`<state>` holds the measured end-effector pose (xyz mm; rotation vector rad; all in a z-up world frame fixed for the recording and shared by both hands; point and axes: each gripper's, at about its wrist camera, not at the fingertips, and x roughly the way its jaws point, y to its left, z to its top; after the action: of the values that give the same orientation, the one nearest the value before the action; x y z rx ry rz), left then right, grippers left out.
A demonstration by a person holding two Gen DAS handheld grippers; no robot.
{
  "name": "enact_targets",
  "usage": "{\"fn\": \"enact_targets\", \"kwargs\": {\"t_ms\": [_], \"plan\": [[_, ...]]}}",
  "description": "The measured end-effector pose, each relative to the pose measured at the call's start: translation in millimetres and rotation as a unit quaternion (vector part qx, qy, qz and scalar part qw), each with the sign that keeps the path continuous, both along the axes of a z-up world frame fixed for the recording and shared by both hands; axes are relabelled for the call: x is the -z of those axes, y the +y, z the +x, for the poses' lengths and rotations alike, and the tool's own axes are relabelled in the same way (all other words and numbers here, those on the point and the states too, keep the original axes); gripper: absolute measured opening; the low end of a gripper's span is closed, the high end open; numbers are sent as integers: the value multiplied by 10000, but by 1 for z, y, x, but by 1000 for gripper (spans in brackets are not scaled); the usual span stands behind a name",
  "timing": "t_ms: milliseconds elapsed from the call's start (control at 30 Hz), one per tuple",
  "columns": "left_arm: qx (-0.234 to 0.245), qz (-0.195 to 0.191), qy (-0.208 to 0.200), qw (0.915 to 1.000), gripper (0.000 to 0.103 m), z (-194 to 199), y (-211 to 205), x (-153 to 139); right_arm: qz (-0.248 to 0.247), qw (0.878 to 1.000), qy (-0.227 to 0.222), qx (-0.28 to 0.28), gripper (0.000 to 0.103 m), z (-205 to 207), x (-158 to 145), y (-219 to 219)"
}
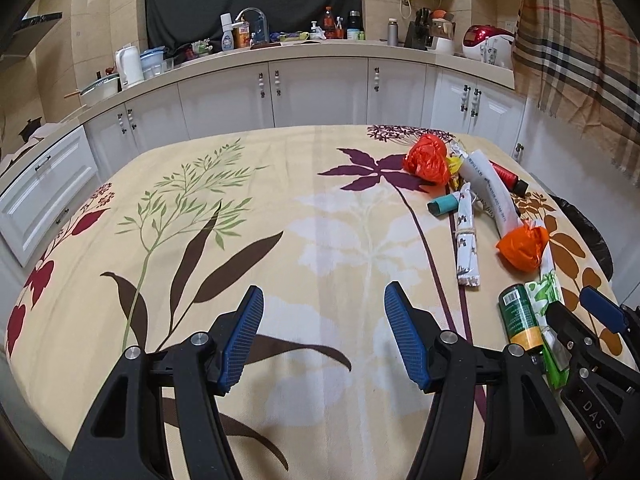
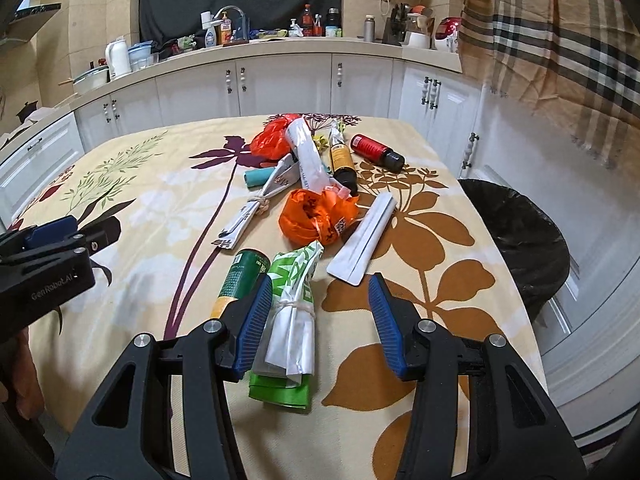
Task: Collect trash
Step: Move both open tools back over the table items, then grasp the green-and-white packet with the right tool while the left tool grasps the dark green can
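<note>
Left gripper (image 1: 324, 336) is hovering over a bare stretch of the floral tablecloth (image 1: 240, 240), its blue-padded jaws standing apart with nothing between them. Right gripper (image 2: 320, 320) is hanging over the near end of the trash pile, jaws likewise spread; the tied green-and-white plastic bag (image 2: 292, 312) is lying between them, touching the left pad and clear of the right, so it is not being gripped.

The trash is lying scattered along the table's right half: a green can (image 2: 240, 276) just beside the bag, a crumpled orange bag (image 2: 316, 216), a white flat pouch (image 2: 366, 240), a tied paper wrapper (image 2: 256, 204), a teal tube (image 2: 258, 178), a white tube (image 2: 308, 152), an amber bottle (image 2: 344, 160), a red bottle (image 2: 374, 150) and a second orange bag (image 2: 272, 140) at the far end.

A black-lined bin (image 2: 516, 236) is standing just beside the table's right edge.
</note>
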<state>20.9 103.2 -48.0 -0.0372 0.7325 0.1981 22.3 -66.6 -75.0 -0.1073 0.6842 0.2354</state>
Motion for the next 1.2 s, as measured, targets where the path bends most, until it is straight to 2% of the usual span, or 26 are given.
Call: {"fn": "enact_targets", "kwargs": {"t_ms": [300, 367, 433, 700, 900, 1200], "plan": [[72, -33, -6, 10000, 62, -2, -3, 0, 107, 9998, 141, -125, 48, -2, 4, 3], [99, -39, 6, 9999, 62, -2, -5, 1, 164, 9995, 208, -165, 44, -2, 6, 3], [149, -54, 9, 9999, 62, -2, -8, 0, 278, 9990, 268, -239, 27, -2, 7, 3], [406, -120, 32, 9991, 62, 0, -28, -1, 179, 9996, 71, -197, 26, -7, -3, -4], [687, -198, -20, 9974, 62, 1, -53, -5, 138, 9996, -196, 171, 26, -8, -13, -31], [989, -221, 122, 9948, 62, 7, -89, 6, 292, 9979, -275, 509, 26, -8, -14, -65]]}}
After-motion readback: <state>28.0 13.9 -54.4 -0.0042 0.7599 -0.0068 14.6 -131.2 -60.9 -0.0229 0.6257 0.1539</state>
